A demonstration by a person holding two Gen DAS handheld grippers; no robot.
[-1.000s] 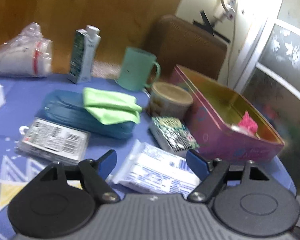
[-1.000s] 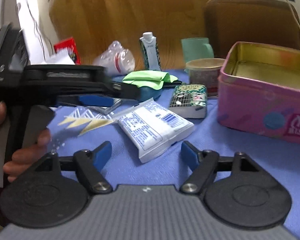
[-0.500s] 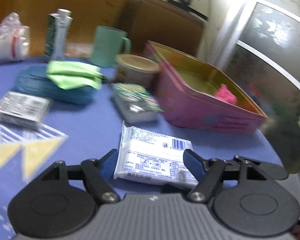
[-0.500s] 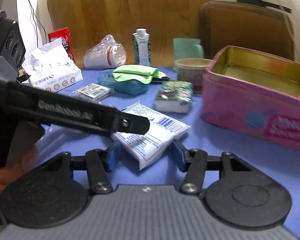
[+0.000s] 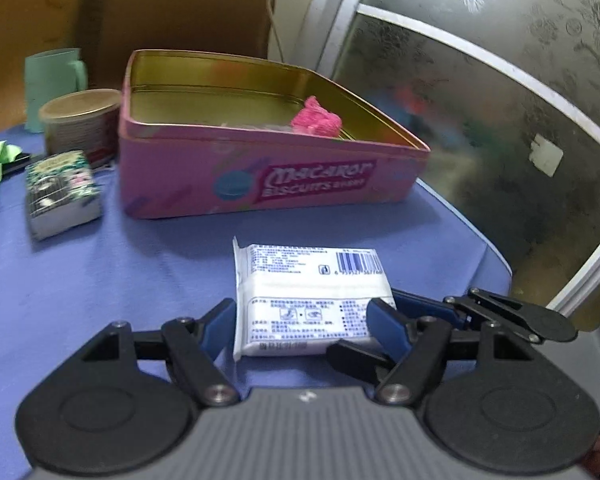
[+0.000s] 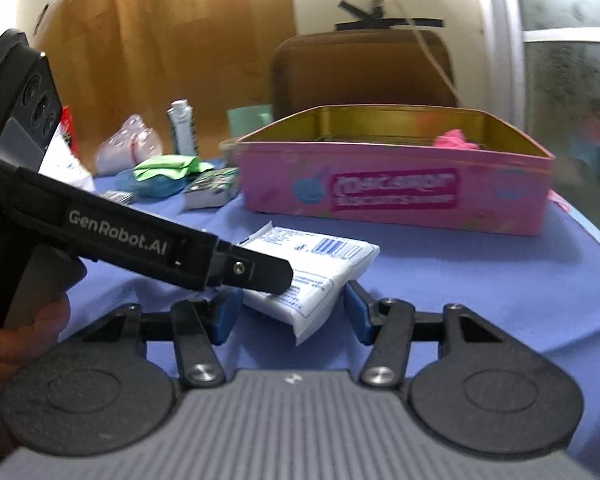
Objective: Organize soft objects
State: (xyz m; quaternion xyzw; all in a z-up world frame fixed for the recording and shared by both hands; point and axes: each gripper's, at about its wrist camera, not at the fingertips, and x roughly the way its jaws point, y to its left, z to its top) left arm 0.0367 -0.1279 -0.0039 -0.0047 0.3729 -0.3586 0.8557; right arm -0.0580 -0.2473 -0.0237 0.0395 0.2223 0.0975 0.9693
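We saw our left gripper [image 5: 302, 320] closed on a white tissue pack [image 5: 308, 292] on the blue cloth [image 5: 100, 280], the right gripper's fingers [image 5: 416, 308] at its right edge, and beyond it the pink tin [image 5: 268, 176] holding a pink wad [image 5: 316, 122], with a small patterned pack [image 5: 60, 192] to its left.

Pink tin [image 5: 204, 184], blue tablecloth [image 5: 100, 280]

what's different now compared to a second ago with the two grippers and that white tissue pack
Both grippers closed in around the white tissue pack: the left gripper and the right gripper each narrowed, and their pads now sit against the pack's sides, from two different angles. The pack lies on the blue tablecloth. The pink biscuit tin and its pink item look unmoved.
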